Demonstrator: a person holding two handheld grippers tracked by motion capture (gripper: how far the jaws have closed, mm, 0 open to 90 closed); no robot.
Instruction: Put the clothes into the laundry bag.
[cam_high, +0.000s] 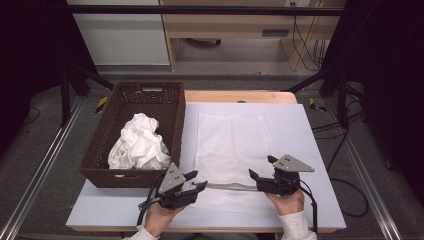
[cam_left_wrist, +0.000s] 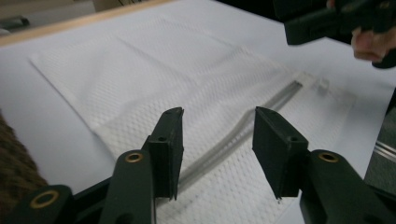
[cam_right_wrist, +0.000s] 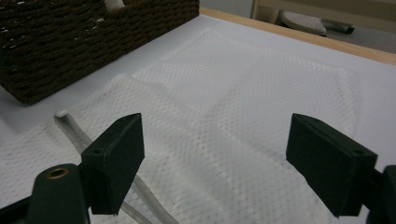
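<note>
A white mesh laundry bag (cam_high: 232, 150) lies flat on the table, its grey zipper (cam_high: 227, 187) running along the near edge. My left gripper (cam_high: 196, 181) hovers open at the zipper's left end, jaws apart over the mesh (cam_left_wrist: 217, 135). My right gripper (cam_high: 262, 168) stands open at the zipper's right end, its jaws wide above the bag (cam_right_wrist: 219, 140). The zipper (cam_left_wrist: 243, 135) runs between the left jaws. The same zipper (cam_right_wrist: 88, 144) passes by the right gripper's left jaw. A brown woven basket (cam_high: 131, 175) at the left holds crumpled white cloth (cam_high: 140, 142).
The table (cam_high: 310, 150) has a pale top with a wooden back edge (cam_high: 240, 95). The basket's side (cam_right_wrist: 70, 42) rises close to the bag's left edge. Black frame posts (cam_high: 330, 75) stand at the back corners. Cables (cam_high: 350, 190) trail on the floor to the right.
</note>
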